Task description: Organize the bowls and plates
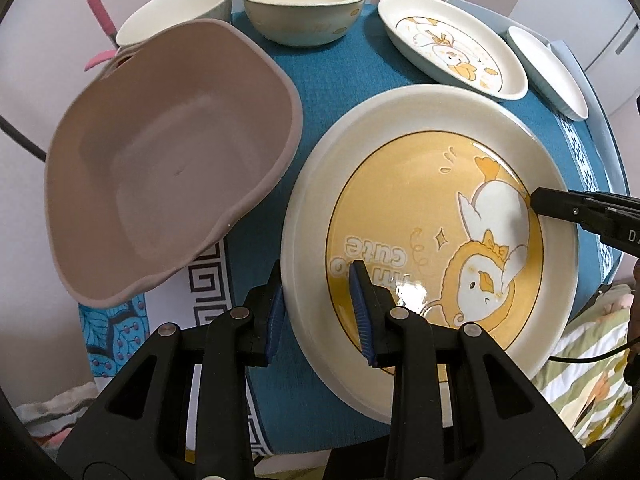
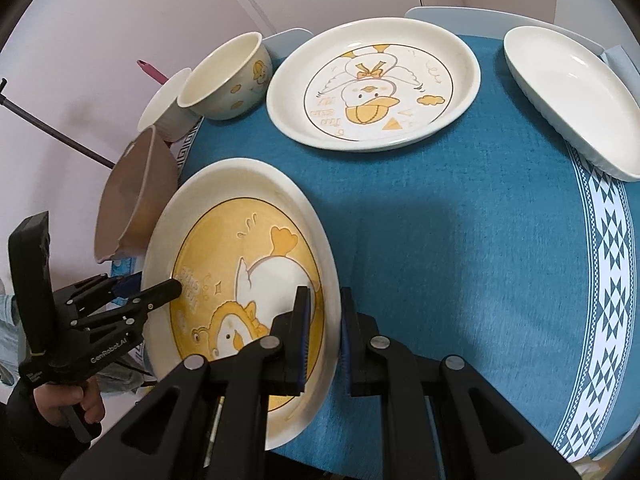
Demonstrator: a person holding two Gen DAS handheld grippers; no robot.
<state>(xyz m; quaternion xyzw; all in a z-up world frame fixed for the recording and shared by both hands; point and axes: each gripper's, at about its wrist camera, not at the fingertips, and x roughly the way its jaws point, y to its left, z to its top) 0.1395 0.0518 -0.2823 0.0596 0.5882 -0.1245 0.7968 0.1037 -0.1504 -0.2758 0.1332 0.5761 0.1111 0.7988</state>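
A large yellow duck plate (image 1: 432, 216) is tilted up off the blue tablecloth, held by both grippers. My left gripper (image 1: 320, 312) is shut on its near-left rim; it also shows in the right wrist view (image 2: 152, 288). My right gripper (image 2: 324, 320) is shut on the opposite rim of the plate (image 2: 240, 272), and its finger shows in the left wrist view (image 1: 560, 204). A white duck plate (image 2: 372, 84), a plain white oval dish (image 2: 568, 96), a duck bowl (image 2: 228, 80) and a plain white bowl (image 2: 164, 100) stand at the back.
A taupe plastic basin (image 1: 160, 160) hangs over the table's left edge next to the held plate. The blue tablecloth (image 2: 460, 240) has a patterned white border (image 2: 608, 280) at the right edge. A pink-tipped stick (image 1: 98, 12) stands behind the bowls.
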